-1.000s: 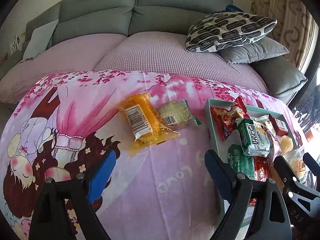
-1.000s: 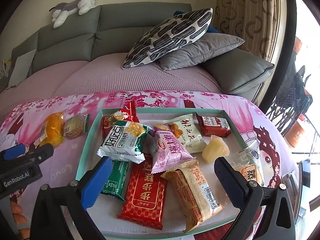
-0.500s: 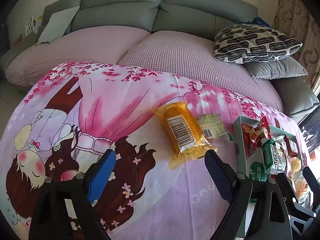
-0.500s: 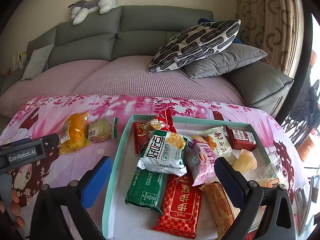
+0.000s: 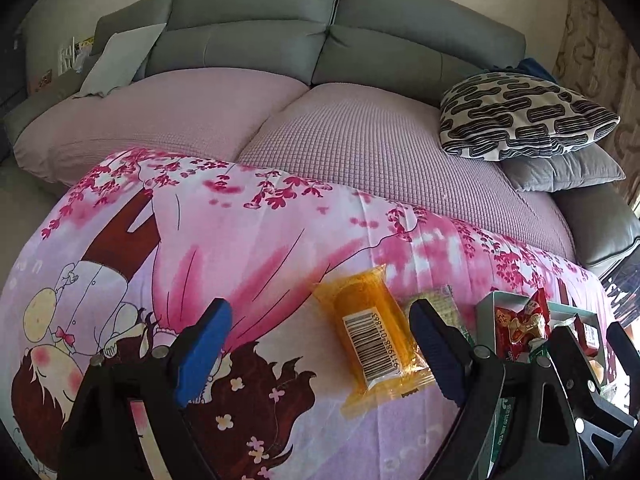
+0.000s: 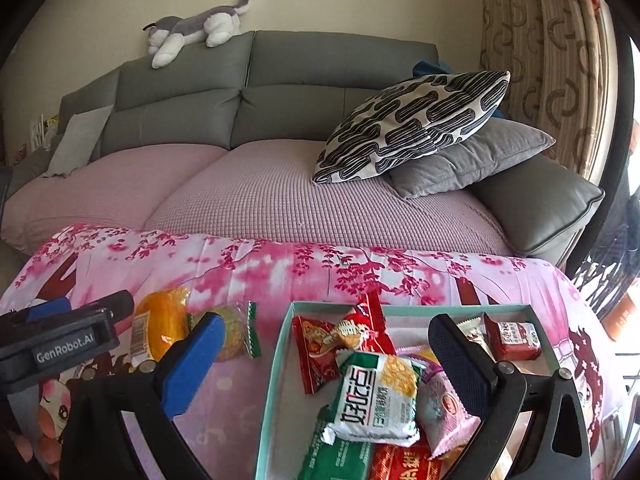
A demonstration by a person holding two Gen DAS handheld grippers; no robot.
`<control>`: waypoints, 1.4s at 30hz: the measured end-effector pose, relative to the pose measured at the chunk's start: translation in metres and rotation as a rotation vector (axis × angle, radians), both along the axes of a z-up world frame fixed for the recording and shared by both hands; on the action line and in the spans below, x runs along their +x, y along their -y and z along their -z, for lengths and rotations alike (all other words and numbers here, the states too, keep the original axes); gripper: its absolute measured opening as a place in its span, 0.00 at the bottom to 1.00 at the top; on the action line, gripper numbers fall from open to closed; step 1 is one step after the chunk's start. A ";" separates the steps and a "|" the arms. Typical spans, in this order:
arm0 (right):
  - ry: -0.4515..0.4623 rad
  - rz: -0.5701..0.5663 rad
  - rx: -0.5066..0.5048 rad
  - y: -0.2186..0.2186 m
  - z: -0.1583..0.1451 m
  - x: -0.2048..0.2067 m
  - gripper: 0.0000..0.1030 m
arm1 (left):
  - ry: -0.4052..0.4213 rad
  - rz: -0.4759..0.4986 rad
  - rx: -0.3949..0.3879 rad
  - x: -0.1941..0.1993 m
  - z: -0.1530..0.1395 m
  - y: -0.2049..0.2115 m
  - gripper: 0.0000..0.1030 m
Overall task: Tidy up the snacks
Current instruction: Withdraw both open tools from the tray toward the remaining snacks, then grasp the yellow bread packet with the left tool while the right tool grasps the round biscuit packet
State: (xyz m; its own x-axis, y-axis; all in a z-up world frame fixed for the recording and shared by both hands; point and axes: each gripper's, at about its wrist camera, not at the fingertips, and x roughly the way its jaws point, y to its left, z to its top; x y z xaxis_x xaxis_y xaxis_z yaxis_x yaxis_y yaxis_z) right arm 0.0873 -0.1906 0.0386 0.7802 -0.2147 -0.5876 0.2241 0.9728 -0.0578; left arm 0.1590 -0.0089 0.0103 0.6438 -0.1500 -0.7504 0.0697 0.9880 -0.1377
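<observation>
An orange snack packet (image 5: 372, 340) with a barcode lies on the pink cartoon cloth, just inside the right finger of my open left gripper (image 5: 320, 354), nearer its right pad. A round cookie packet (image 5: 434, 296) beside it is partly hidden by that finger. The teal tray (image 5: 486, 306) with several snack packets sits at the far right. My right gripper (image 6: 326, 364) hangs open above the tray's left rim (image 6: 280, 360), with a white-green packet (image 6: 376, 396) and a red packet (image 6: 340, 336) below it. Left of the tray lie the orange packet (image 6: 160, 324) and cookie packet (image 6: 236, 336), with the left gripper (image 6: 84, 304) beside them.
A grey sofa (image 6: 280, 92) with pink seat covers runs behind the table. On its right end rest a patterned pillow (image 6: 412, 124) and a grey cushion (image 6: 472, 156). A plush dog (image 6: 192, 32) lies on the backrest. The right gripper (image 5: 588, 332) shows at the left wrist view's right edge.
Both grippers have swung left across the table. The tray and loose packets now sit further right and lower in each view. Both pairs of jaws stand as wide as before.
</observation>
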 end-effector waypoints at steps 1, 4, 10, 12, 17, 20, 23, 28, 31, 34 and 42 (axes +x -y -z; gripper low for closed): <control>0.002 -0.004 0.000 -0.001 0.000 0.005 1.00 | -0.005 0.007 -0.002 0.003 0.002 0.002 0.88; 0.000 -0.001 -0.018 -0.005 -0.001 0.019 1.00 | -0.016 0.016 -0.014 0.012 0.007 0.006 0.88; 0.007 0.020 -0.065 -0.006 0.004 0.033 1.00 | -0.011 0.014 0.010 0.021 0.017 0.012 0.87; 0.000 0.022 -0.073 -0.007 0.007 0.035 1.00 | -0.019 0.010 0.021 0.023 0.022 0.014 0.87; -0.012 0.017 -0.070 -0.005 0.012 0.035 1.00 | -0.026 0.014 0.039 0.023 0.027 0.017 0.87; -0.013 0.011 -0.068 -0.004 0.013 0.034 1.00 | -0.030 0.021 0.049 0.024 0.032 0.020 0.87; -0.022 0.018 -0.057 -0.002 0.016 0.035 1.00 | -0.054 0.033 0.038 0.027 0.039 0.021 0.87; -0.034 0.028 -0.050 0.001 0.019 0.035 1.00 | -0.066 0.053 0.043 0.028 0.046 0.026 0.82; -0.040 0.027 -0.052 0.000 0.020 0.036 1.00 | -0.067 0.062 0.038 0.028 0.047 0.025 0.79; -0.046 0.015 -0.042 -0.002 0.022 0.037 1.00 | -0.068 0.045 0.043 0.029 0.047 0.017 0.79; -0.056 -0.089 0.023 -0.018 0.030 0.043 0.97 | -0.080 -0.060 0.034 0.035 0.046 -0.023 0.79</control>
